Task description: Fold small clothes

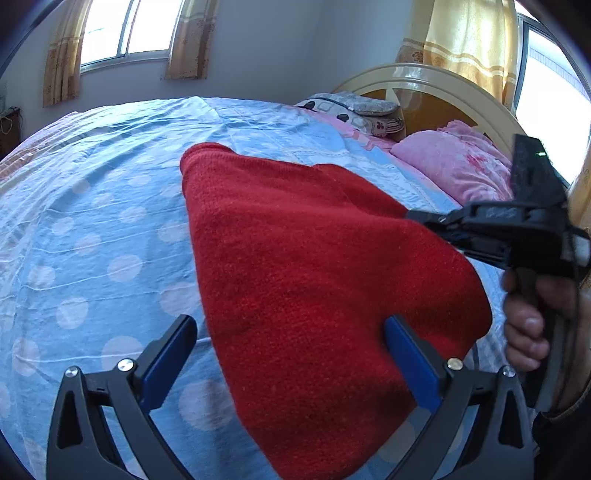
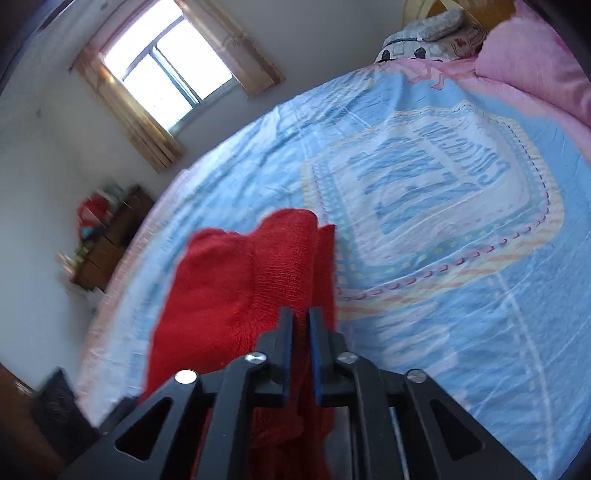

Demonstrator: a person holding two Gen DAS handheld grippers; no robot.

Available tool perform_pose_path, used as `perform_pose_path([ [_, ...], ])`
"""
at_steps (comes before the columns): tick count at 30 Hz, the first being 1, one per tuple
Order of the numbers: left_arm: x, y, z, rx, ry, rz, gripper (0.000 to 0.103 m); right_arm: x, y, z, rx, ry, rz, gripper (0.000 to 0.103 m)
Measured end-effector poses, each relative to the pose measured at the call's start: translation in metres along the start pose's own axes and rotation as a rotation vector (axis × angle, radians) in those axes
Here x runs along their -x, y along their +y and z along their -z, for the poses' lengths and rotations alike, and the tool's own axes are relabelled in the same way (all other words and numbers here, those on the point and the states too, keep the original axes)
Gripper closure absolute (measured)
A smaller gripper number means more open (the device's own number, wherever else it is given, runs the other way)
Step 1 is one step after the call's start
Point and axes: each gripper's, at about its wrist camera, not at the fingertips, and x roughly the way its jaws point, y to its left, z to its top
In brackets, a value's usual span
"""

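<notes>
Blue bed sheet w/ pale dots covers a big bed, & a printed picture w/ letters shows on it in the right wrist view. Pink pillow & a gray patterned pillow sit at the head end, next to the cream headboard. Window w/ tan curtains is on the far wall.

Red knit top is the small piece of clothing. It hangs over the bed, lifted up on its right side, w/ the far end down near the sheet.

Right gripper has its jaws pressed nearly together, pinching a fold of the red knit top. In the left wrist view the right gripper meets the top's right edge, & the person's right hand wraps the handle.

Left gripper has its jaws spread wide. Red cloth lies between them. Its right finger touches the cloth, its left finger is apart from it, over the sheet. It isn't pinching anything.

Small brown cabinet w/ blurry stuff on it stands by the wall.
</notes>
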Motion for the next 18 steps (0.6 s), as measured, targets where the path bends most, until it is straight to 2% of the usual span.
perform_pose_path([
  [2,0.000,0.002,0.000,0.004,-0.001,0.001,0.000,0.015,0.004,0.003,0.004,-0.010,-0.043,0.060],
  [3,0.000,0.002,0.000,0.005,-0.001,0.003,0.000,0.025,0.007,0.007,0.013,-0.017,-0.066,0.057],
  [7,0.000,0.002,0.000,0.010,-0.001,0.009,0.000,0.045,0.027,0.032,0.105,0.025,-0.096,0.057],
  [9,0.000,0.002,0.000,0.010,-0.004,0.007,0.000,0.038,0.032,0.047,0.154,0.081,-0.060,0.057],
  [10,0.001,0.002,0.001,0.009,-0.006,0.004,0.000,0.034,0.031,0.054,0.157,0.105,-0.050,0.064],
  [11,0.001,0.002,0.000,0.008,-0.008,-0.001,0.000,0.031,0.029,0.060,0.162,0.118,-0.031,0.094],
  [12,0.002,0.001,0.001,0.004,-0.011,-0.003,0.000,0.029,0.026,0.065,0.172,0.122,-0.005,0.094],
  [15,0.004,-0.001,0.003,-0.004,-0.015,-0.002,0.000,0.037,0.016,0.075,0.149,0.116,-0.024,0.095],
  [18,0.001,-0.001,0.003,-0.017,0.001,0.004,0.000,0.038,0.012,0.082,0.176,0.116,0.005,0.096],
])
